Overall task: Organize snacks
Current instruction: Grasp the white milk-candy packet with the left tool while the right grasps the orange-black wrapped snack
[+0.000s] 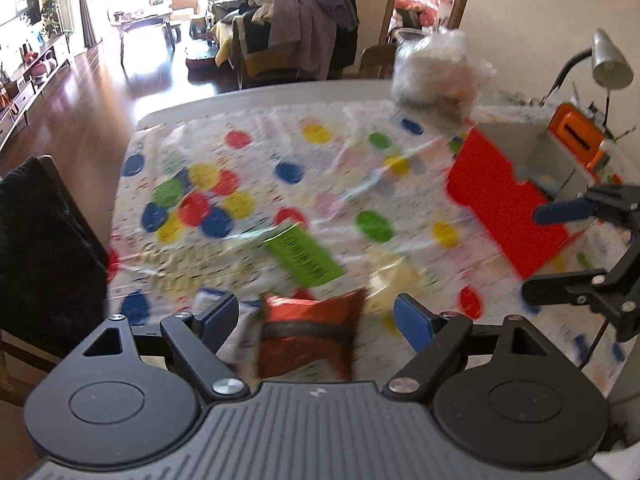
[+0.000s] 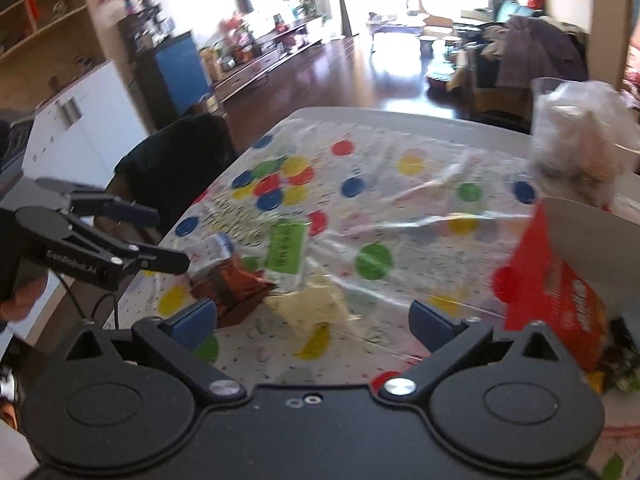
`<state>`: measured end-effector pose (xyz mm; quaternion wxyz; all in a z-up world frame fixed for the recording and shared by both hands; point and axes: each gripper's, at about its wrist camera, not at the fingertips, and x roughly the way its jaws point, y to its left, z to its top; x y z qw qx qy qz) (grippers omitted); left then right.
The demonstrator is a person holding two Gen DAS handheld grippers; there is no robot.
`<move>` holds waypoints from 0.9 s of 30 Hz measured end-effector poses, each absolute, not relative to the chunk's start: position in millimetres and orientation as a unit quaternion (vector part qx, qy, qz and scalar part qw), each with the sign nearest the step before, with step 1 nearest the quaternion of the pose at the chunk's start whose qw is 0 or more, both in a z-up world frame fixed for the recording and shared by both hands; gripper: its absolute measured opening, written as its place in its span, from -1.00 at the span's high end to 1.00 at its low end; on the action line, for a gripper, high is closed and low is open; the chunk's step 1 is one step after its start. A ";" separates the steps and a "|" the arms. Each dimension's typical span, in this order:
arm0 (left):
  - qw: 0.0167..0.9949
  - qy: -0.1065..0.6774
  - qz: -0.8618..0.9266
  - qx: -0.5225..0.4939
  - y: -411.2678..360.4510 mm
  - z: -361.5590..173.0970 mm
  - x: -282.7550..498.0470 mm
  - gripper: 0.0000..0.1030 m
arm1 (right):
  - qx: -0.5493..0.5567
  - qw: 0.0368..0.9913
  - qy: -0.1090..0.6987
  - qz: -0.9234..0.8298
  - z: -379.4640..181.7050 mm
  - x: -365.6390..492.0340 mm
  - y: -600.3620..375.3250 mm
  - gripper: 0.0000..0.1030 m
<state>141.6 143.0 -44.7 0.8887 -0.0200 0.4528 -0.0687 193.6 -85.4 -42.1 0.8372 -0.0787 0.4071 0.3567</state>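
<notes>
My left gripper (image 1: 316, 316) is open above a red-orange snack packet (image 1: 310, 340) that lies on the dotted tablecloth between its fingers. A green-labelled clear packet (image 1: 304, 258) lies just beyond it. A pale yellow snack bag (image 2: 308, 308) lies beside them. My right gripper (image 2: 316, 320) is open and empty, over the yellow bag; it shows at the right edge of the left wrist view (image 1: 560, 252). The left gripper shows at the left of the right wrist view (image 2: 160, 236), over the red packet (image 2: 232, 288). A red cardboard box (image 1: 504, 196) stands open at the right.
A clear bag of white snacks (image 1: 436, 72) sits at the table's far right. A desk lamp (image 1: 608, 60) and an orange object (image 1: 576, 136) stand behind the box. A dark chair (image 1: 44, 240) stands at the table's left. The tablecloth (image 1: 320, 152) is wrinkled.
</notes>
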 end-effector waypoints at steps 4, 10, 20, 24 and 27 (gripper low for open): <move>0.879 0.472 -0.070 -0.004 167.3 -62.2 145.6 -0.65 | -0.110 0.821 0.411 0.381 -51.6 193.1 -55.5 -1.00; 0.857 0.508 -0.082 0.019 188.7 -90.8 162.5 -0.65 | -0.169 0.791 0.412 0.420 -68.3 190.7 -9.5 -0.99; 0.830 0.548 -0.090 0.049 207.6 -129.0 189.9 -0.65 | -0.270 0.748 0.394 0.460 -103.0 195.0 53.3 -0.87; 0.826 0.554 -0.092 0.049 210.1 -135.9 195.5 -0.64 | -0.291 0.735 0.399 0.464 -116.5 200.2 68.7 -0.69; 0.825 0.555 -0.094 0.054 208.6 -140.3 198.5 -0.63 | -0.308 0.729 0.399 0.464 -126.0 202.7 77.4 -0.54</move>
